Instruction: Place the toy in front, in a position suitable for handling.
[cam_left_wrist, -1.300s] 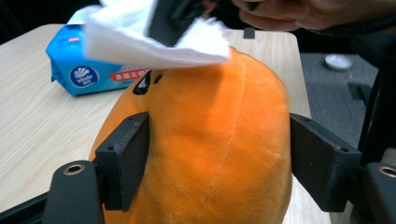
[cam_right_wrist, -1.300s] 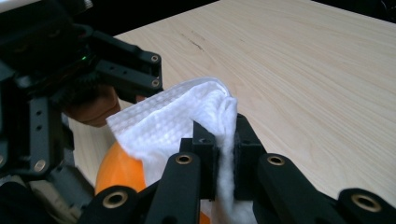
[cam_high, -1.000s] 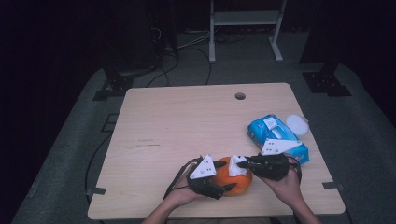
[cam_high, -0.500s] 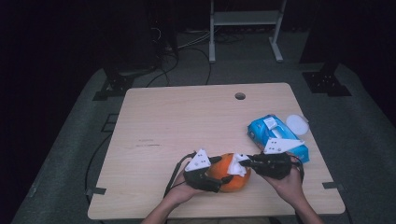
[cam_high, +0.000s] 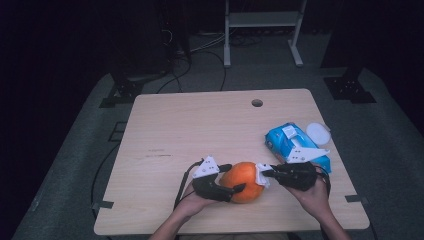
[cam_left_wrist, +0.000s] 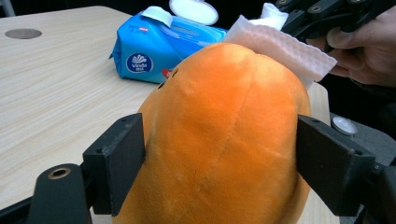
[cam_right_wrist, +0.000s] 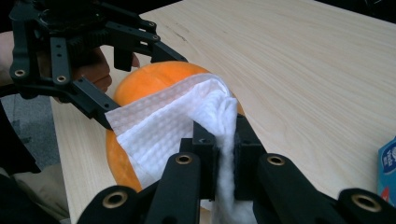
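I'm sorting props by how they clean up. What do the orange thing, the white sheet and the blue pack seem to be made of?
Orange toy: looks like soft plush, with a fuzzy nap and a stitched seam. White wipe: seems a thin nonwoven cloth, embossed in dimples, limp where pinched. Blue pack: glossy printed plastic film, with what looks like a hard white flip lid.

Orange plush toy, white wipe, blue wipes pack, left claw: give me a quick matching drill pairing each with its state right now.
Things:
1. orange plush toy
2. white wipe
3. blue wipes pack
4. left claw

States:
A. lid flipped open
B. pinched in the right claw, laid on the toy
C. clamped from both sides
D. shut on the toy

Pairs: 1-C, 2-B, 3-A, 4-D
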